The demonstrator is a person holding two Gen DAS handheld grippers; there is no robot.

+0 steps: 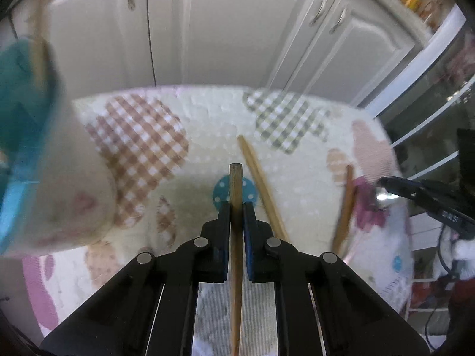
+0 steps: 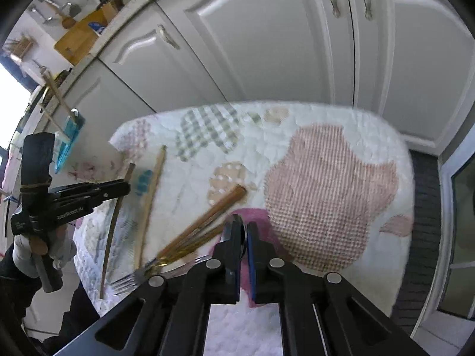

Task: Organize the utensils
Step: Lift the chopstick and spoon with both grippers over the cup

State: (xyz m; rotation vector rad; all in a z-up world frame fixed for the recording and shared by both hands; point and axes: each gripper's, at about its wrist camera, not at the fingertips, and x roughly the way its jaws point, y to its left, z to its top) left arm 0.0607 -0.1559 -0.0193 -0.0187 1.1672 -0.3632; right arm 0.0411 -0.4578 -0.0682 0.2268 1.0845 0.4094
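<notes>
A thin, round wooden chopstick (image 1: 236, 190) is pinched between the jaws of the left gripper (image 1: 236, 207), above the soft quilted cloth (image 1: 207, 118) on the bench. Its long side is pointed away, along the fingers. A shiny metal spoon (image 2: 244, 237) is pinched by the right gripper (image 2: 243, 231).

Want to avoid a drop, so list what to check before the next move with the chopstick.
1. Left gripper clamped on chopstick: ok.
2. Chopstick lined up along the fingers, not skewed: ok.
3. Right gripper shut on a metal piece, apparently a spoon: ok.
4. The two grippers apart from each other: ok.
5. Free slot in holder: cannot tell, it is blurred and its top is cut off.
6. Cloth emptied of utensils: not ok, a second chopstick and forks lie on it.
</notes>
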